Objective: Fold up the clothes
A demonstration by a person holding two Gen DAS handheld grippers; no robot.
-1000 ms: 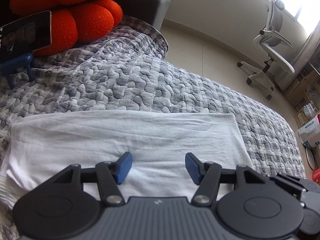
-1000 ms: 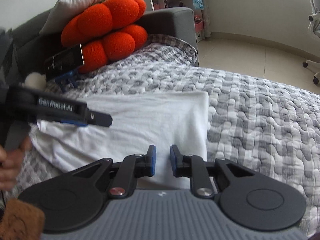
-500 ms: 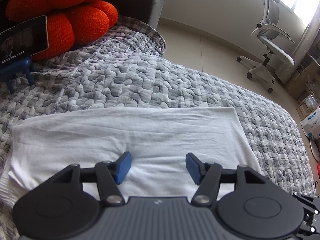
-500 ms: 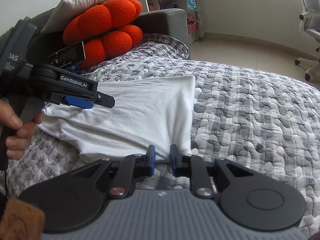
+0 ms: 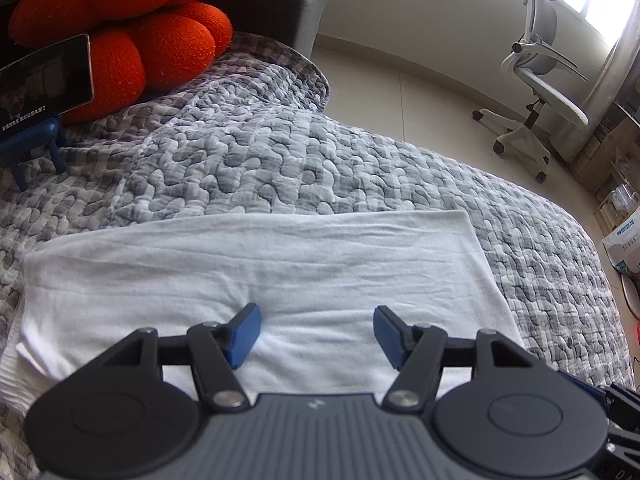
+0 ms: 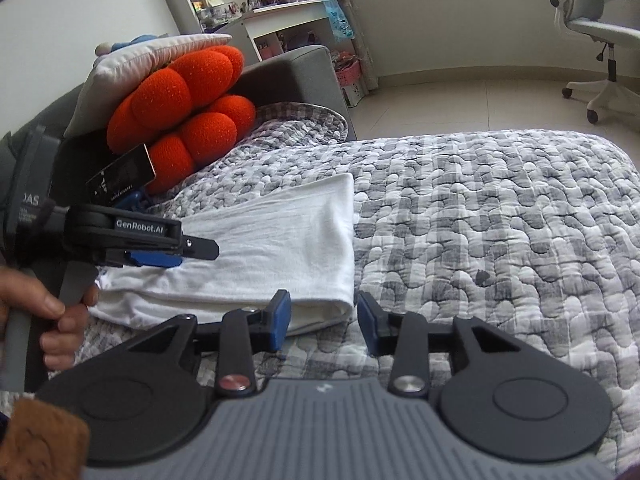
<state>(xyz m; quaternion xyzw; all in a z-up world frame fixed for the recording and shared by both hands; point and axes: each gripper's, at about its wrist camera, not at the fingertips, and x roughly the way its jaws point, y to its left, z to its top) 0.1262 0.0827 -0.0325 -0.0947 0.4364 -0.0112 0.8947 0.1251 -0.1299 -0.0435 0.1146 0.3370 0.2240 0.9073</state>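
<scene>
right tool (image 6: 323, 318) just let the shirt (image 6: 280, 240) go, jaws opening at its bed-edge corner | left tool (image 5: 316, 330) spread, hovering over it | fold's down, next one's up

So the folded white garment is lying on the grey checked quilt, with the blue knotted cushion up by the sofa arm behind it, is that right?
Not quite: the knotted cushion is orange-red, not blue. The right wrist view shows it clearly, propped by the grey sofa arm. The rest holds: the folded white garment lies on the grey checked quilt.
</scene>
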